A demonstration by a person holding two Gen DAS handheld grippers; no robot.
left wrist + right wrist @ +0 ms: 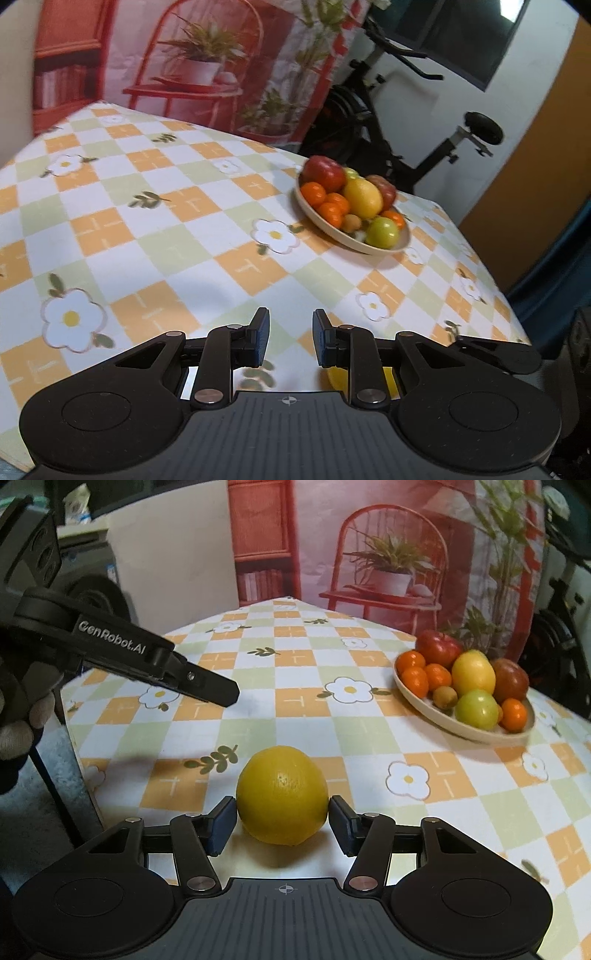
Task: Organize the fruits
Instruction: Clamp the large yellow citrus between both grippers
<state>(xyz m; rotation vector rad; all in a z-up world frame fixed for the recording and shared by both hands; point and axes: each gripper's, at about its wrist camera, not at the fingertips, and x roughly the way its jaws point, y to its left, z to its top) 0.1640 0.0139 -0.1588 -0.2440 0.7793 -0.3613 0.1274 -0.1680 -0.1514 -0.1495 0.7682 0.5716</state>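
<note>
A round yellow citrus fruit (282, 794) with finely pitted skin sits on my desk (258, 701), near its front edge and between the pads of my right tongs (282, 821). The desk wears a checked cloth of orange, pale green and white squares with daisies. A beige plate (436, 716) near the right edge carries a red apple (439, 648), a yellow lemon (472, 672), a green apple (476, 709), small oranges (415, 681) and a kiwi (445, 696). The cloth between fruit and plate lies bare. My right tongs stand partly apart around the fruit, the pads just beside its flanks; I cannot tell whether they press it. My left tongs (290, 338) are drawn as far together as they go, nothing between them, above the bare cloth.
</note>
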